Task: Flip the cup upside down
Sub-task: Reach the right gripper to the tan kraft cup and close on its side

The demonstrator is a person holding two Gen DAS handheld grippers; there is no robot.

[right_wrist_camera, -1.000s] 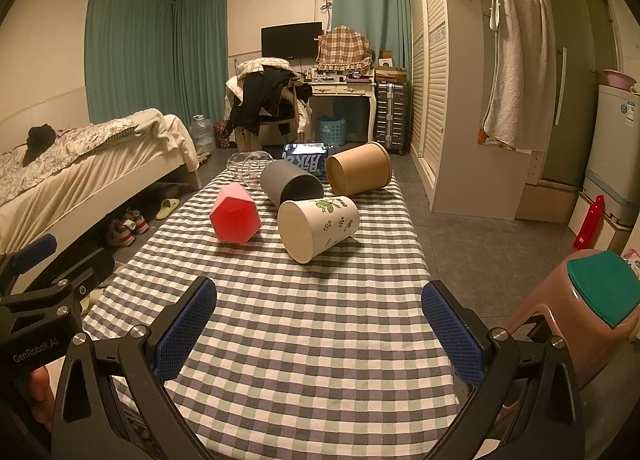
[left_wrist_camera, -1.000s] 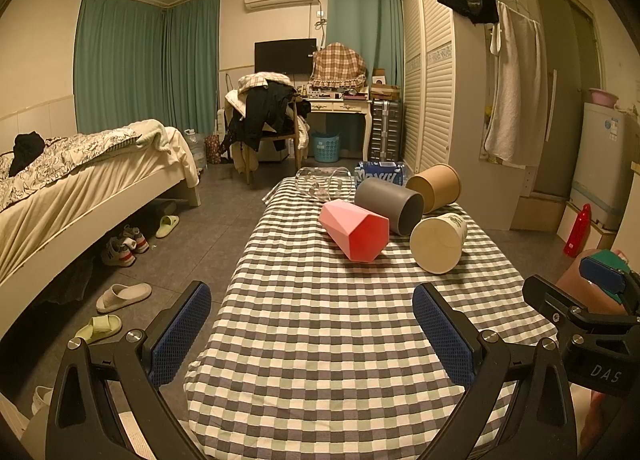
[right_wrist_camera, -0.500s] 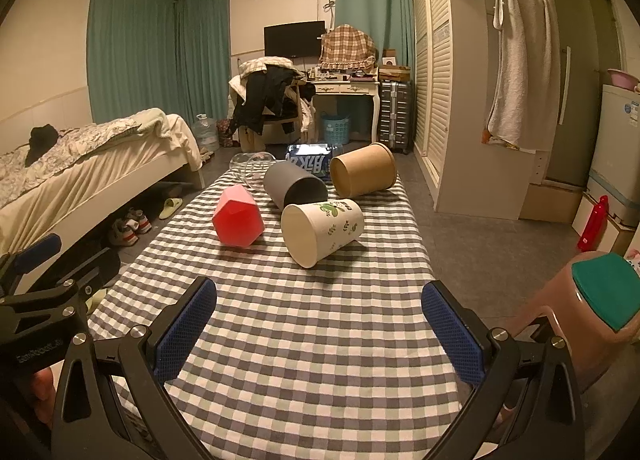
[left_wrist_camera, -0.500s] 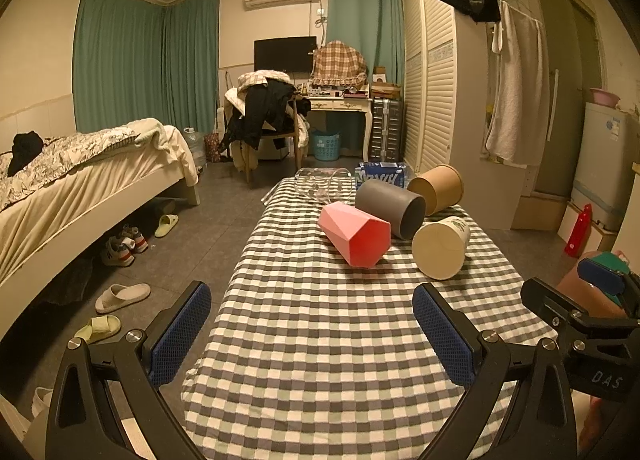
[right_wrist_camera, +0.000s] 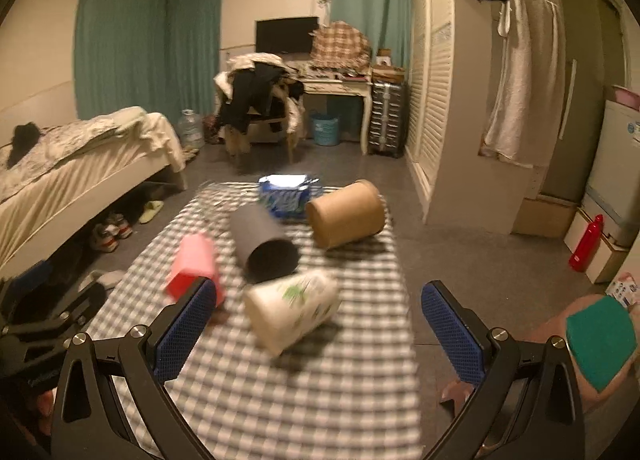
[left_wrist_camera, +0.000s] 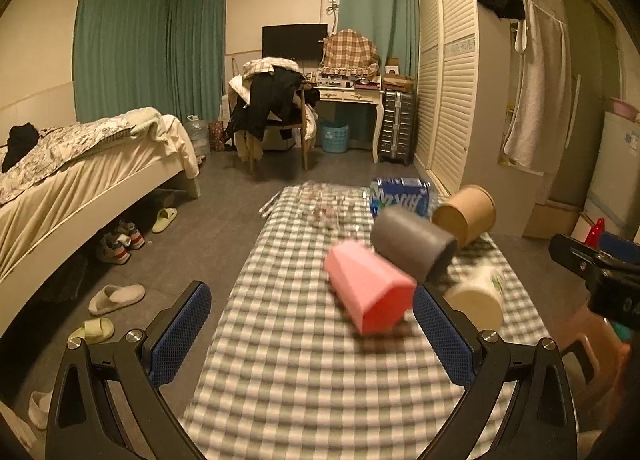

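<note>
On the checked desk point(right_wrist_camera: 280, 400), four cups lie on their sides: beside the grey cup point(right_wrist_camera: 262, 244) sits the pink faceted cup point(right_wrist_camera: 194, 264), the white leaf-printed cup point(right_wrist_camera: 294, 310) lies just in front of it, and the brown cup point(right_wrist_camera: 346, 214) behind. Both the left gripper point(left_wrist_camera: 308, 334) and the right gripper point(right_wrist_camera: 316, 334) hang short of them, jaws spread wide and holding nothing. The white cup looks like light, thin paper that would crush easily, so a gentle pinch across its mid-wall seems wisest.
</note>
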